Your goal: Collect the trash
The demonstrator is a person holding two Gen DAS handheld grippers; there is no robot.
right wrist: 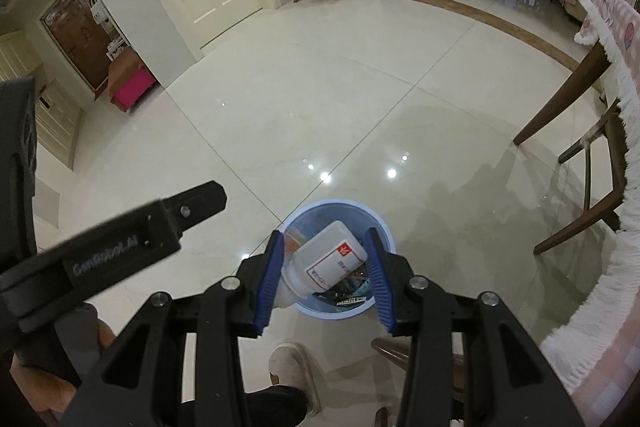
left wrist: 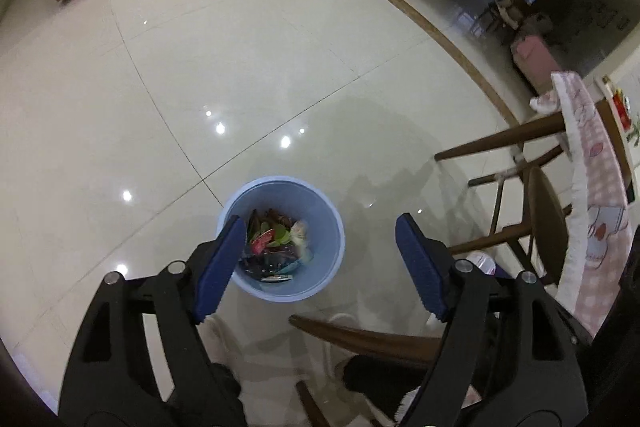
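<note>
Two grippers hang above a glossy tiled floor (left wrist: 248, 67). Below them stands a blue bin (left wrist: 324, 227) with wrappers (left wrist: 276, 247) inside. The left gripper (left wrist: 320, 263) is spread wide and holds nothing. The right gripper (right wrist: 326, 277) pinches a white bottle (right wrist: 320, 259), tilted, directly over the bin.

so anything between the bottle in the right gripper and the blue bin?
Nothing visible. The right gripper holds the white bottle over the blue bin, whose mouth is open, with wrappers at the bottom. The left gripper is open and empty.
</note>
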